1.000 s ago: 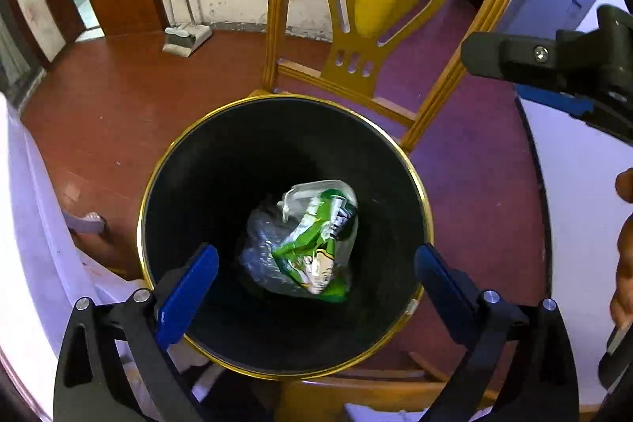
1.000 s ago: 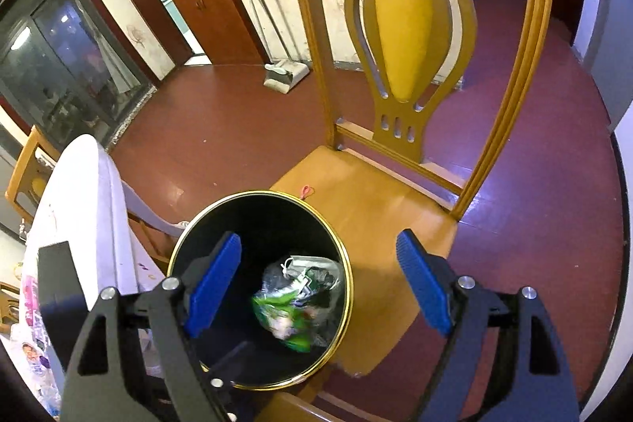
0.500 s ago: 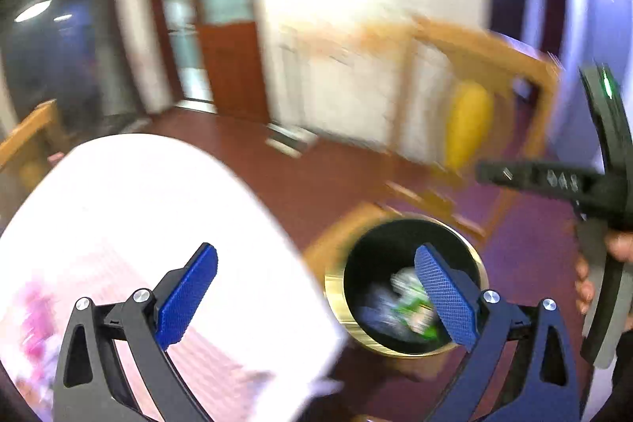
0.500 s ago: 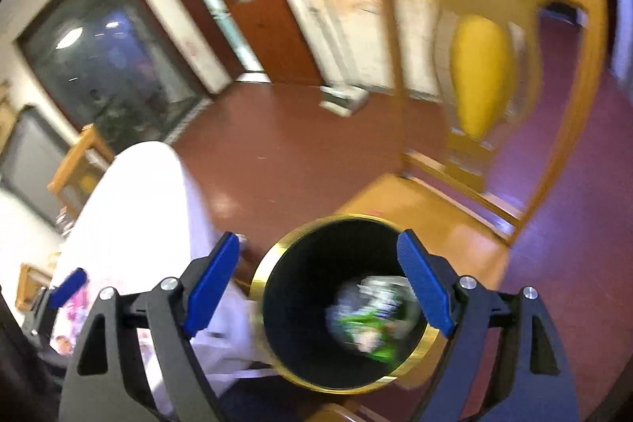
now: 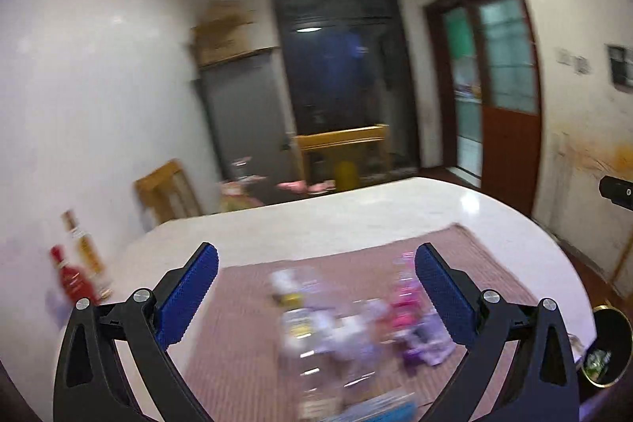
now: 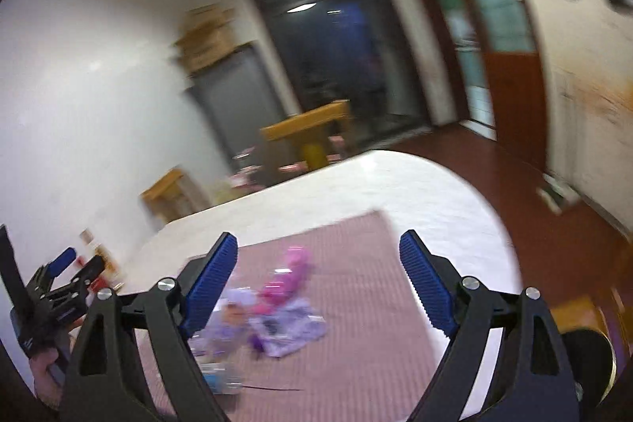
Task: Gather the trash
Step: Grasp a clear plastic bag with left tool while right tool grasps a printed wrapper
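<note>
Both views are blurred by motion. My left gripper (image 5: 316,295) is open and empty above a pink striped mat (image 5: 245,362) on a white table (image 5: 356,220). Under it lie a clear plastic bottle (image 5: 312,343) and pink and purple wrappers (image 5: 411,327). My right gripper (image 6: 318,287) is open and empty above the same mat (image 6: 368,303), over the purple wrapper (image 6: 289,331) and pink wrapper (image 6: 285,279). The black bin with a gold rim (image 5: 607,347) sits at the lower right, with trash inside.
Red and amber bottles (image 5: 75,271) stand at the table's far left. Wooden chairs (image 5: 170,192) stand beyond the table. A dark glass door (image 5: 340,82) and a red-brown door (image 5: 502,86) are at the back. The left gripper shows in the right wrist view (image 6: 59,283).
Both grippers have swung up and left, away from the bin on the chair, and now face the table with the trash on the mat. Both stay open and empty.
</note>
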Available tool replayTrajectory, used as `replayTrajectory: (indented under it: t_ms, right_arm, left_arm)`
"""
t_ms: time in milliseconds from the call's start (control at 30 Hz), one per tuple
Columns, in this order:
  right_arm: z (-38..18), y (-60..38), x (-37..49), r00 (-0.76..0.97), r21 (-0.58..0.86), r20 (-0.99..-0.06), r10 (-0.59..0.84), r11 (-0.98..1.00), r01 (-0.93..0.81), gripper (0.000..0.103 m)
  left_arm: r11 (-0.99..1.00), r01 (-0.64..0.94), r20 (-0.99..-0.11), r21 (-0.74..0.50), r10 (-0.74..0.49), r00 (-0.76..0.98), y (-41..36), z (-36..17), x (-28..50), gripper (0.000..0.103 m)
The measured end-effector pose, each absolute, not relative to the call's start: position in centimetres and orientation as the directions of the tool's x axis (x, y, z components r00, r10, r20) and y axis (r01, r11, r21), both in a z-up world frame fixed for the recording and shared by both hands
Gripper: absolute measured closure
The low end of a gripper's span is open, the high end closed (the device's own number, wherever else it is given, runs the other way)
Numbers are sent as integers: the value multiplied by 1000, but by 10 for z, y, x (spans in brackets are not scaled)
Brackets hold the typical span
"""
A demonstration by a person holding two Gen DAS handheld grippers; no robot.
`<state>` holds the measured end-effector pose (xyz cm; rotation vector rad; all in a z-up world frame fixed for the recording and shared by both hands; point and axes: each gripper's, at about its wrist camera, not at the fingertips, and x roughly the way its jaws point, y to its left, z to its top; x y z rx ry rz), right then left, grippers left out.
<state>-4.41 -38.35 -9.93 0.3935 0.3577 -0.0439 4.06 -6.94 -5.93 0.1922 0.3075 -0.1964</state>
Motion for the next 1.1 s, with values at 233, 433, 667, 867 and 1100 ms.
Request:
replayTrajectory:
  t_ms: [233,433,667,867,1100]
  right_arm:
    - [-92,-319,-3,901,327,-400,164,945,-27,19]
    - [-101,-289,27,854,314,-481,199,948,-44,19]
    - [-172,-223,100,629,374,-693,352,922,-105,21]
    - [-229,-181,151,467,295,-835,293,953,-71,38]
    - [-248,-187,156,385,320,-865,323,944,-73,88]
  left_arm:
    - [991,116,-315,72,-88,945,-3,-62,36,6]
    - [995,98,-347,23,-84,934,26,-84,52,6]
    - [998,65,-384,-7,-63,921,57,-102,68,6]
    - [999,50,-412,4,-44,910,71,-113,78,6]
    - [999,42,-459,-20,-47,887,78,-124,101,6]
